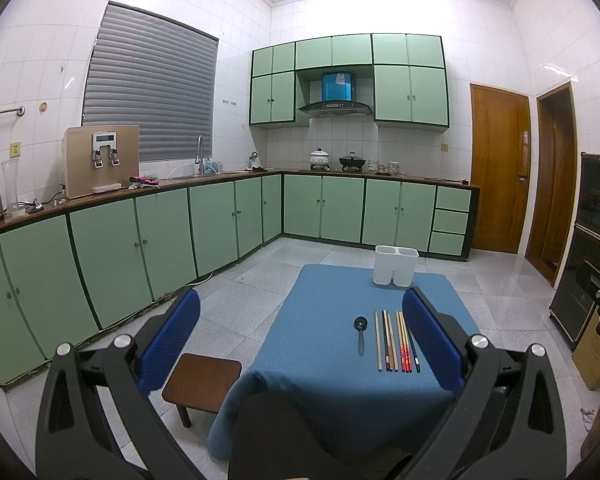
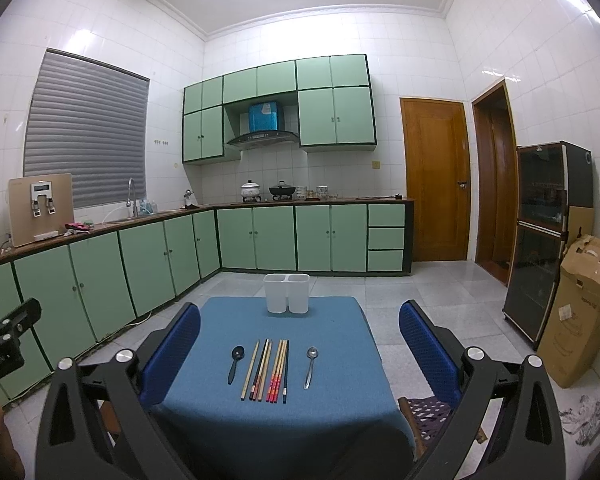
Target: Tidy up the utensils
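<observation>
Both grippers (image 1: 300, 336) (image 2: 299, 344) spread, empty; I risk scattering the touching chopsticks (image 2: 266, 370) when pinching one.

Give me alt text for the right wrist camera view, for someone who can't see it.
An open blue-padded gripper frames a blue-clothed table holding a black spoon, a row of mixed chopsticks and a silver metal spoon, with a white two-compartment utensil holder at the far edge. Behind is a kitchen with green cabinets.
</observation>
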Available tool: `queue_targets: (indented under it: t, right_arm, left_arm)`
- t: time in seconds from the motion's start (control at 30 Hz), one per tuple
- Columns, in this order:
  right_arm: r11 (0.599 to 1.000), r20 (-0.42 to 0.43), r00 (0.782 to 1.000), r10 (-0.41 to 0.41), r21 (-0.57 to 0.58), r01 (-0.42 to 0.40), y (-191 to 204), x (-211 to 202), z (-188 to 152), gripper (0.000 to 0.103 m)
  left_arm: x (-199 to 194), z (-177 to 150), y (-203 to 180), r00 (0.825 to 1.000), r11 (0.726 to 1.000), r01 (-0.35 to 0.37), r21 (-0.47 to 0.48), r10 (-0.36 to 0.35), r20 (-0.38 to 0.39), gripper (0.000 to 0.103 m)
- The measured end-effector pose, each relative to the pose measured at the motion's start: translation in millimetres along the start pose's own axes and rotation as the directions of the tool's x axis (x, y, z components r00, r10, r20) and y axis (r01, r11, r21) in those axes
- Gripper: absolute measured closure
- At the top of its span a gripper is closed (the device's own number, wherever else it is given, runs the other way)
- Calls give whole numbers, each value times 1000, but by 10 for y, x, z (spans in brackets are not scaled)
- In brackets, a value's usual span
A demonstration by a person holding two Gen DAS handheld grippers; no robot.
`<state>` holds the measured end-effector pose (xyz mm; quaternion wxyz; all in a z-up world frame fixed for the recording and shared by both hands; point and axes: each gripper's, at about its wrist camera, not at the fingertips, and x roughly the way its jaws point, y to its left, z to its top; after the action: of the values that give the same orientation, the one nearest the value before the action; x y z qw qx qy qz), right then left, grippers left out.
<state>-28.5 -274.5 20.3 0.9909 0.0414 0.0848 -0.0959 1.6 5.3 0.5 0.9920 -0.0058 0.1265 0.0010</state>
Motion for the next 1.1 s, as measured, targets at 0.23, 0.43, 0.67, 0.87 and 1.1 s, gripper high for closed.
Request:
queue_targets:
  t: [0.23, 0.43, 0.67, 0.87, 1.1]
  right_arm:
    - [1000, 2, 1000, -1, -3, 1, -32, -2, 20, 6]
    - [1000, 1, 1000, 0, -6, 1, -19, -27, 38, 6]
    - [1000, 0, 1000, -1, -7, 1, -7, -24, 35, 6]
    - [1000, 1, 1000, -1, -8, 1, -5, -23, 32, 6]
    - [1000, 0, 1000, -2, -6, 2, -10, -29, 31, 6]
  left_arm:
    - [5, 1, -27, 1000, 1000, -2, 2, 2, 1, 5]
    - [3, 3, -24, 1000, 1000, -2, 3, 2, 1, 5]
    - [17, -2, -24, 1000, 1000, -1, 2, 1, -1, 5]
    - [19, -4, -20, 1000, 1000, 1, 3, -1, -2, 5]
    - [21, 3, -21, 1000, 1000, -1, 4, 1, -2, 5]
